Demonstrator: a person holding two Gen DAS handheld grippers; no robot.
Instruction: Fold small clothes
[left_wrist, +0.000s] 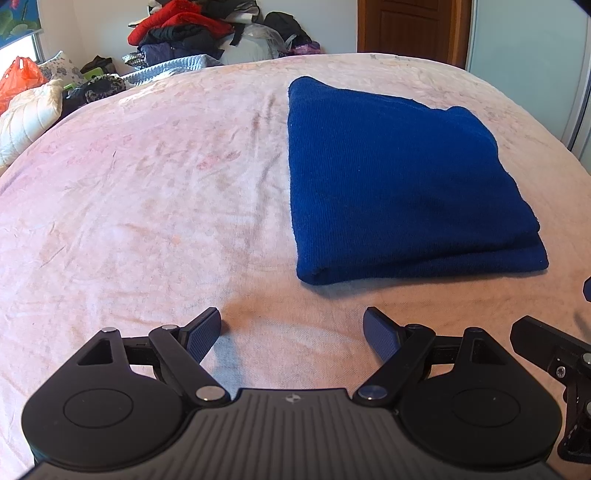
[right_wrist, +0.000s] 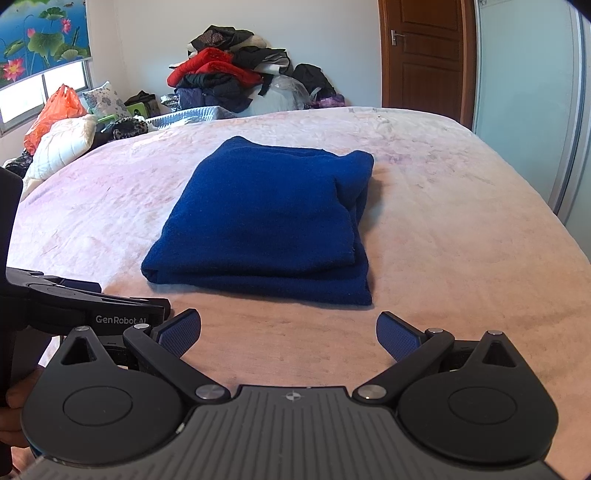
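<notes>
A dark blue knit garment (left_wrist: 399, 184) lies folded into a thick rectangle on the pink bedspread (left_wrist: 147, 192). It also shows in the right wrist view (right_wrist: 266, 221), with its layered edges facing me. My left gripper (left_wrist: 293, 332) is open and empty, just short of the garment's near left corner. My right gripper (right_wrist: 288, 334) is open and empty, a little short of the garment's near edge. The left gripper's body (right_wrist: 85, 314) shows at the left of the right wrist view.
A heap of red, black and grey clothes (right_wrist: 229, 74) is piled beyond the bed's far edge. An orange plastic bag (right_wrist: 55, 110) and a white quilted pillow (right_wrist: 59, 147) lie at the far left. A brown door (right_wrist: 424, 51) and a pale wardrobe panel (right_wrist: 524, 92) stand at the right.
</notes>
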